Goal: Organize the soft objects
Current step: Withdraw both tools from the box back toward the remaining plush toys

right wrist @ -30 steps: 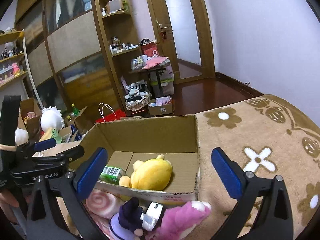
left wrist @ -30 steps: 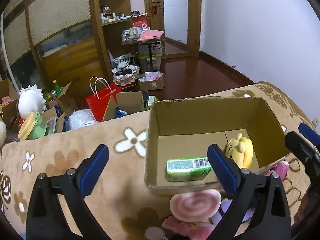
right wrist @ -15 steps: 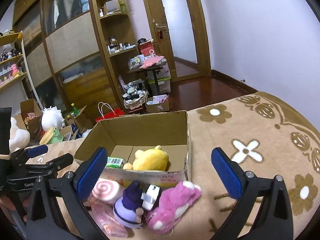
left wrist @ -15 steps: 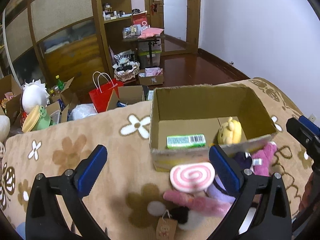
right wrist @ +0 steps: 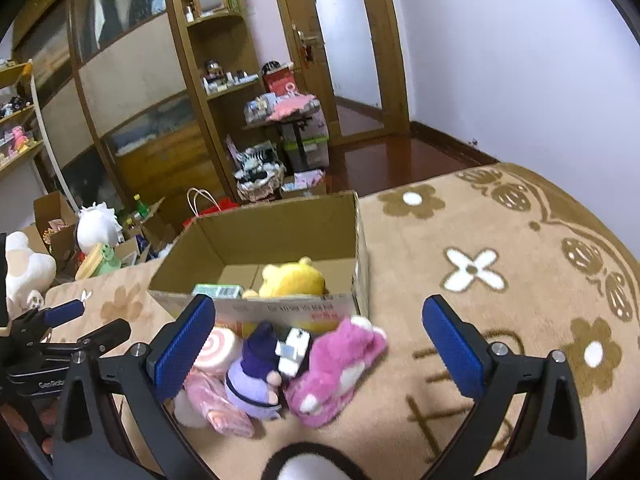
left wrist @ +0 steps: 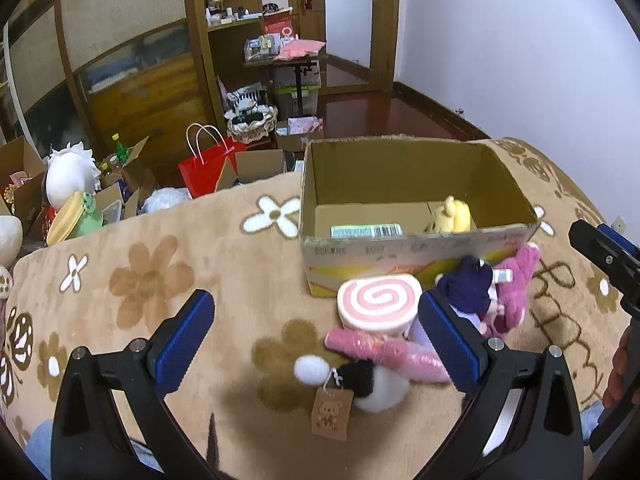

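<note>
A cluttered room with wooden cabinets, a door at the back and boxes on the floor sits behind a tan blanket (left wrist: pixel 152 280) patterned with brown and white flowers, and on it, right of the frame's centre in the left wrist view, stands an open cardboard box (left wrist: pixel 412 252). Inside it lie a yellow plush (left wrist: pixel 450 216) and a green packet (left wrist: pixel 366 231); the rest of the soft things are heaped against its near wall: a pink swirl roll cushion (left wrist: pixel 378 304), a purple doll (left wrist: pixel 468 288), a pink bear (left wrist: pixel 516 280), a wrapped pink tube (left wrist: pixel 384 354) and a black-and-white plush with a paper tag (left wrist: pixel 360 384). Both grippers are empty, so I judge this the moment between picks, with two items boxed and five to go. The left gripper (left wrist: pixel 316 340) hangs above the pile, jaws spread wide and holding nothing; the right gripper (right wrist: pixel 318 344) is likewise spread and empty, with the doll and bear (right wrist: pixel 336 368) low between its fingers. The next move likely calls for one gripper to drop onto a single toy, closing around its bulk without snagging a neighbour. The left wrist view alone shows the tagged plush whole and the tube's length; the right wrist view shows the box's right wall, the open blanket (right wrist: pixel 500 240) beyond it, and the left gripper (right wrist: pixel 76 320) at the frame's left edge.
</note>
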